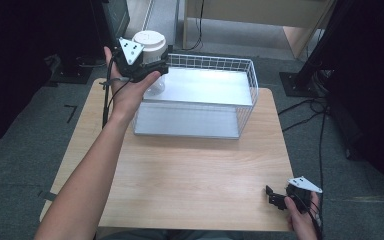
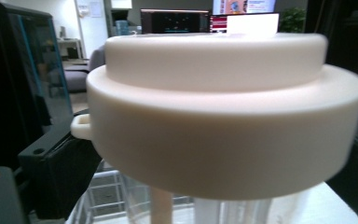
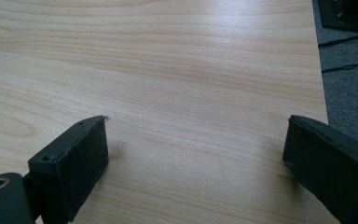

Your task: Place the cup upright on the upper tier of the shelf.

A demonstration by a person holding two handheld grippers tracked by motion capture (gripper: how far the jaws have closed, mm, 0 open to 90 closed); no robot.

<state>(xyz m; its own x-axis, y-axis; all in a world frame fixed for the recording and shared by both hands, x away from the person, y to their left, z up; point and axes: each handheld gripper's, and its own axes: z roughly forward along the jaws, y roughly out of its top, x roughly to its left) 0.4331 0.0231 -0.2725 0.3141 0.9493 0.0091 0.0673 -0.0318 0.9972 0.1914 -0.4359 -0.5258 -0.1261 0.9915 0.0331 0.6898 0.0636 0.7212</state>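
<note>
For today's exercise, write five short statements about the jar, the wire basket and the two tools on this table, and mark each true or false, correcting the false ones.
1. The left tool grips a jar with a cream lid. True.
2. The jar lies flat on the wooden table. False: it is held upright at the basket's near left corner.
3. The right tool is open with nothing between its jaws. True.
4. The wire basket is full of bottles. False: no bottles inside.
5. The right tool is inside the basket. False: it is at the table's near right corner.

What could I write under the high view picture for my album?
Left tongs hold a white-lidded jar at the wire basket's corner.
</note>
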